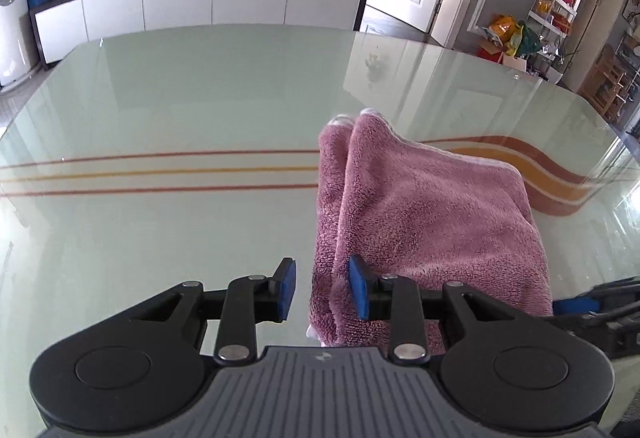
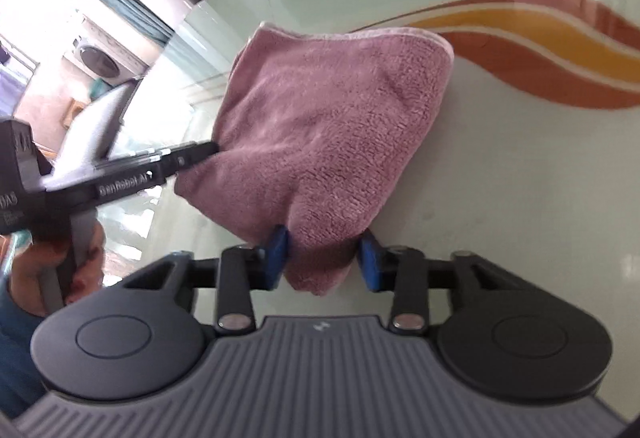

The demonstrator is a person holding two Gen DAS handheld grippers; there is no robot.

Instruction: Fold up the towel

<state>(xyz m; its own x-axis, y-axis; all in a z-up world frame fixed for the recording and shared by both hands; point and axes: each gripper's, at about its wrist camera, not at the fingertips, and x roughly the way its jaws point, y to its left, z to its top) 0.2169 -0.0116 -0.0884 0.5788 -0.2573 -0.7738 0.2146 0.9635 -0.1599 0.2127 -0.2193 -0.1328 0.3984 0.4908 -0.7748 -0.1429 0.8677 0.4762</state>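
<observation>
A pink towel [image 1: 420,205], folded into a thick pad, lies on the glass table [image 1: 200,97]. My left gripper [image 1: 323,288] is open at the towel's near left edge. The fold sits against the right pad, and the left pad is over bare glass. In the right wrist view the towel [image 2: 332,109] has its near corner between the blue pads of my right gripper [image 2: 323,260], which is shut on it. The left gripper [image 2: 212,150] reaches the towel's left side there. The right gripper [image 1: 576,306] shows at the towel's near right corner.
Red and orange stripes [image 1: 160,171] run across the table and curve past the towel on the right. A low white sideboard [image 1: 200,1] stands beyond the far edge. A hand [image 2: 52,258] holds the left gripper's handle.
</observation>
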